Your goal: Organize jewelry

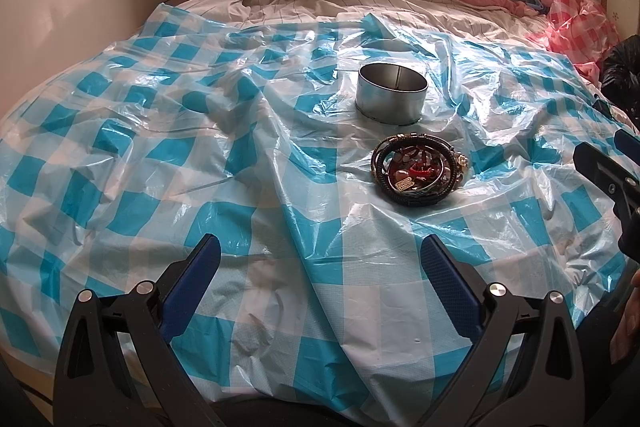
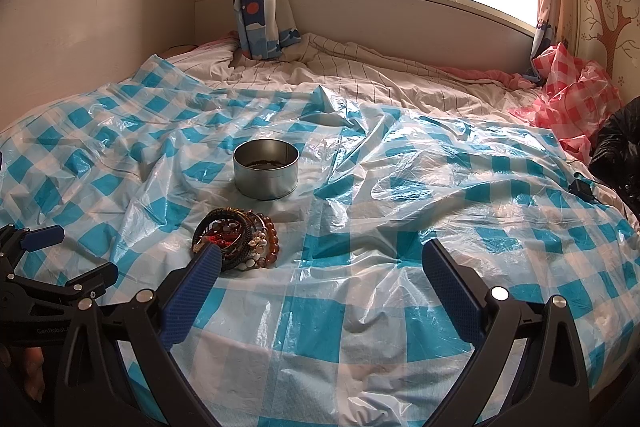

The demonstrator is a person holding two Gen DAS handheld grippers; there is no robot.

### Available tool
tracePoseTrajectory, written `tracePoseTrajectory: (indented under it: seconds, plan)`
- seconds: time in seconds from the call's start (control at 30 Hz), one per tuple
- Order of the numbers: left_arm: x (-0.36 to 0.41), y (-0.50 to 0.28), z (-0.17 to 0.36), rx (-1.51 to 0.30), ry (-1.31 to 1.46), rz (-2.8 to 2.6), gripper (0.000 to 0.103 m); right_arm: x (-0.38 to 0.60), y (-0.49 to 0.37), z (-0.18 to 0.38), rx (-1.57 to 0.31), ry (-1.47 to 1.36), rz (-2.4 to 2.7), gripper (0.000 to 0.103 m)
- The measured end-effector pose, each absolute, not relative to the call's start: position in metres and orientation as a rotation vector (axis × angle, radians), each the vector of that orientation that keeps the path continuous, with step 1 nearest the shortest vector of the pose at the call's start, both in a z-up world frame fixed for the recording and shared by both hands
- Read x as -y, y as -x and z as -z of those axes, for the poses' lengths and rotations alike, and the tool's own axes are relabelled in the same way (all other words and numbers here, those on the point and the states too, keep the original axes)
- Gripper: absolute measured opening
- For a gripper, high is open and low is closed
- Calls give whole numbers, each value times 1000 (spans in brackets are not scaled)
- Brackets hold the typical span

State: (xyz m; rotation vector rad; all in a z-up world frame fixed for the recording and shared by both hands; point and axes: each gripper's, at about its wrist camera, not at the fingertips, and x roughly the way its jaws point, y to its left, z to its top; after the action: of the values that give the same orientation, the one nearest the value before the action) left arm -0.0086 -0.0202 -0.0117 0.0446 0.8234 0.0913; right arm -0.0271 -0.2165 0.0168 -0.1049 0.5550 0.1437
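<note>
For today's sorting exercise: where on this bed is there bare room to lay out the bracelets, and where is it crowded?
Free: the checked sheet left of the metal tin, and the stretch between the bracelet pile and the left gripper. Also right of the pile in the right wrist view. Crowded: the narrow gap between tin and pile.

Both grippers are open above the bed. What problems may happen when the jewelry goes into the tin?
1. The bracelets lie tangled in one pile, so the right hand-held gripper may lift several together or drop some.
2. The metal tin stands on a wrinkled plastic sheet over soft bedding, so a push may tip or slide it.
3. Small beads could roll into the folds.
</note>
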Motion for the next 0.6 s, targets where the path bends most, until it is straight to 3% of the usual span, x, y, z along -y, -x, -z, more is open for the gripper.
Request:
tracePoseTrajectory:
  seconds: [0.5, 0.6]
  plan:
    - [38, -30, 20, -845, -42, -39, 97, 197, 8, -3, -590, 142, -227, 96]
    - [47, -49, 28, -851, -64, -21, 97, 194, -3, -1, -600, 140, -211, 84]
